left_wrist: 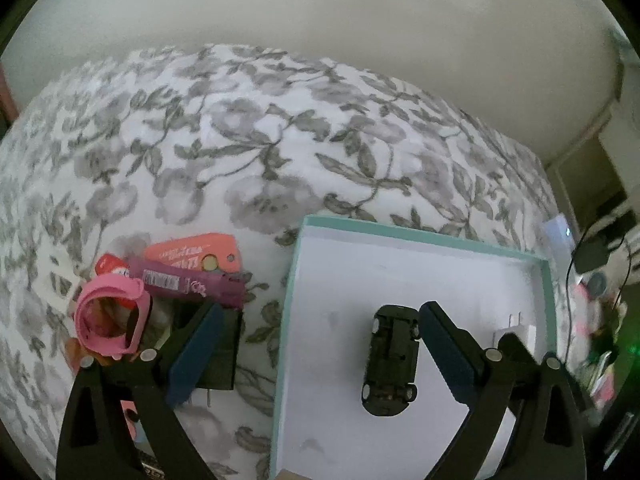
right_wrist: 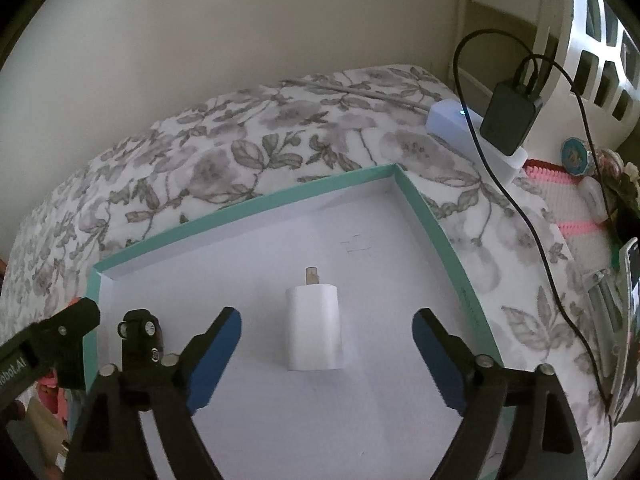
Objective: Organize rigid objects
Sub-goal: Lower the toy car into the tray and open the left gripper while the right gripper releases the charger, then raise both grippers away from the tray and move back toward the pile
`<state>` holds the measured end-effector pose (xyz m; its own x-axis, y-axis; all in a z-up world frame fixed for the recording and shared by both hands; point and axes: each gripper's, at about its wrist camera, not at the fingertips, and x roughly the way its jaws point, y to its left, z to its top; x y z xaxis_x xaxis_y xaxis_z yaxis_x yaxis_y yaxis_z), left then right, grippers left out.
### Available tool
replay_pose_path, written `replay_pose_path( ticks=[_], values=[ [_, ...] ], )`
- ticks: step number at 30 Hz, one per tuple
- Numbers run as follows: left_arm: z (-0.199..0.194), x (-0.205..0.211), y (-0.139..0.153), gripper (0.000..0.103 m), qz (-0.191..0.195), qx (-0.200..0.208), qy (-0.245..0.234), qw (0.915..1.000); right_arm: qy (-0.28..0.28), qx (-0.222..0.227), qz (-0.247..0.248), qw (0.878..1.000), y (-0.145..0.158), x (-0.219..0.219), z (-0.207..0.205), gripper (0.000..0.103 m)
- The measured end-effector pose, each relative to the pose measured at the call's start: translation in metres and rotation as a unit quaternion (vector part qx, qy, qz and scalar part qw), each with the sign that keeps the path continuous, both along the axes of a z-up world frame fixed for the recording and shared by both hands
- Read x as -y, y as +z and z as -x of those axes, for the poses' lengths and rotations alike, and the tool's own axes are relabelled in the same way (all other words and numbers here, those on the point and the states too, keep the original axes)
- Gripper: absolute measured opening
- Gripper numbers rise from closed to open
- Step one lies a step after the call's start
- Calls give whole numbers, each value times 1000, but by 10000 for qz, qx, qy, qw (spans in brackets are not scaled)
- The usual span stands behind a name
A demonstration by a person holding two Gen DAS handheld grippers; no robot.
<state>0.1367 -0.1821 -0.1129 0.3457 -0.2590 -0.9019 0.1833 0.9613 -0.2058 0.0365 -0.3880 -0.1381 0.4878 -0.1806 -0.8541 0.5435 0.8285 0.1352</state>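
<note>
Both grippers spread, pinching nothing: R gripper [right_wrist: 326, 344] over white plastic charger cube [right_wrist: 314, 326], L gripper [left_wrist: 320, 344] beside black toy car [left_wrist: 392, 360] in shallow teal-rimmed cardboard box [right_wrist: 256, 204]. Lift straight up; avoid nudging.

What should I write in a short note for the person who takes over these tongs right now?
Left tongs: open, holding nothing.
Right tongs: open, holding nothing; the white plug-in charger block lies free between the fingers.
Done: the small black toy car, lying upside down, and the charger block are inside the shallow teal-rimmed white cardboard box.
Left: on the floral bedspread beside the box remain a pink wristband, a purple snack bar wrapper, a coral card and a flat black block.
</note>
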Motion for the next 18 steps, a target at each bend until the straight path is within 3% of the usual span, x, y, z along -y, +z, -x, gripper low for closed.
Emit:
replay_pose_path(
  ticks=[3, 8, 18],
  values=[
    [-2, -7, 1, 98, 56, -10, 86, 9999, 23, 28, -36, 10000, -1, 0, 0, 103],
    [-5, -16, 3, 98, 109, 76, 182, 9997, 75, 140, -14, 9999, 1, -3, 0, 103],
    [-5, -34, 24, 101, 740, 514, 292, 9955, 78, 349, 137, 9993, 11, -7, 2, 103]
  ],
)
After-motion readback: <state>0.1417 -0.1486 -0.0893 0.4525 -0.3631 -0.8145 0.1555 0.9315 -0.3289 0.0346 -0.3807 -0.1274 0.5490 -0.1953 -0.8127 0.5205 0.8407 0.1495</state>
